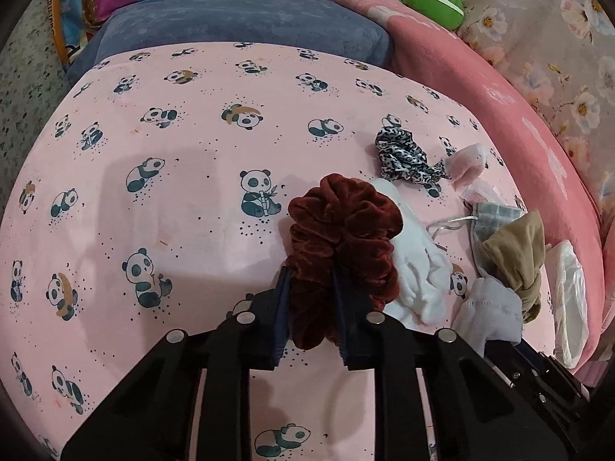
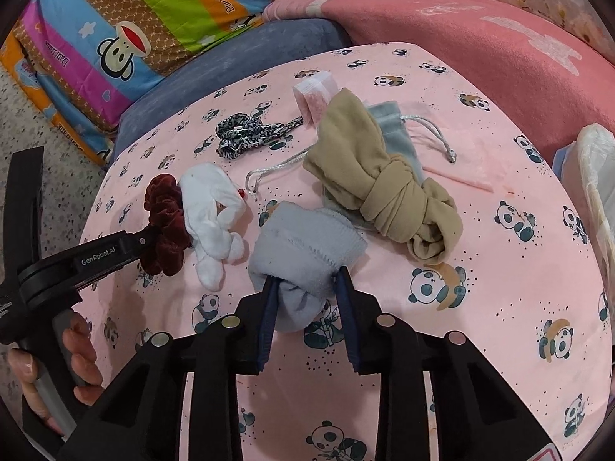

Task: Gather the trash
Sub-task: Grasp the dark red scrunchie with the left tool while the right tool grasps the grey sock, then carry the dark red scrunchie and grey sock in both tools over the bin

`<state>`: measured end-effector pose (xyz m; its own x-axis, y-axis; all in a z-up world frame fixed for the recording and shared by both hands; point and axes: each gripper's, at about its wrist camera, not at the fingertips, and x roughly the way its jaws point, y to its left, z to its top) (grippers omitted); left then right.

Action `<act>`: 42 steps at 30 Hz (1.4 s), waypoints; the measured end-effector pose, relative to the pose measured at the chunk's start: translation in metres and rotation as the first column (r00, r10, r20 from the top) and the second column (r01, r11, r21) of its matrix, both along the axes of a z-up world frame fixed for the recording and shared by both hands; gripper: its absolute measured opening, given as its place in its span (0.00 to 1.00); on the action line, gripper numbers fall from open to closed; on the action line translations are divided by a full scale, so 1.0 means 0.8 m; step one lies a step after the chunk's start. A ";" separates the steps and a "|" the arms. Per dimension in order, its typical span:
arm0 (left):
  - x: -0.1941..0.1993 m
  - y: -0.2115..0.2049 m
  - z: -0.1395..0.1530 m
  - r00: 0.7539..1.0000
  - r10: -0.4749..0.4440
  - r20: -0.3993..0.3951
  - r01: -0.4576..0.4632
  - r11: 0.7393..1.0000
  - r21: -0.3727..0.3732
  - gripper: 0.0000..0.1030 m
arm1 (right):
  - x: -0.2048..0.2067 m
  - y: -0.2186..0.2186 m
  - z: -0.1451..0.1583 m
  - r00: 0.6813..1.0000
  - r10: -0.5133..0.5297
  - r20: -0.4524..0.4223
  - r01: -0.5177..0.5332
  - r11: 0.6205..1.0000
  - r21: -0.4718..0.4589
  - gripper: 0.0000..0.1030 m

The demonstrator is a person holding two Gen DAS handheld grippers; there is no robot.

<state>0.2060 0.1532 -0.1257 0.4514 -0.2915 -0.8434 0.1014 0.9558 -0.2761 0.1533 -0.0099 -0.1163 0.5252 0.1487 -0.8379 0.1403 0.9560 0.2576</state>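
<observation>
Left gripper pinching the dark red velvet scrunchie, right gripper clamped on the rolled grey sock, both items on the panda-print sheet, white glove between them.

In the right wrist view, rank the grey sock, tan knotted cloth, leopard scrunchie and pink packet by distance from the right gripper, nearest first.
1. Grey sock: pinched in the right gripper.
2. Tan knotted cloth: just beyond, to the right.
3. Leopard scrunchie: farther back, to the left.
4. Pink packet: farthest, near the panda sheet's far edge.
</observation>
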 end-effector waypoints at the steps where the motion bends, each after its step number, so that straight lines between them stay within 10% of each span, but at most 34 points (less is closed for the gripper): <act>1: -0.003 -0.001 0.003 1.000 -0.003 0.008 0.003 1.000 0.005 0.16 | -0.001 0.001 0.001 1.000 0.002 0.001 -0.002 1.000 -0.004 0.21; 24: -0.067 -0.092 0.154 0.964 -0.127 0.236 0.137 0.990 -0.026 0.15 | -0.063 -0.052 0.129 0.968 -0.073 0.239 0.066 0.997 0.035 0.16; 42: -0.116 -0.265 0.230 0.850 -0.379 0.364 0.402 0.916 0.015 0.16 | -0.146 -0.216 0.207 0.881 -0.294 0.370 0.295 0.954 0.057 0.16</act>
<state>0.1132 -0.0588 0.0586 0.5530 -0.5510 -0.6250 0.5640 0.7997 -0.2060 0.0367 -0.1828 0.0496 0.8164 -0.0619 -0.5742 0.3101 0.8857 0.3454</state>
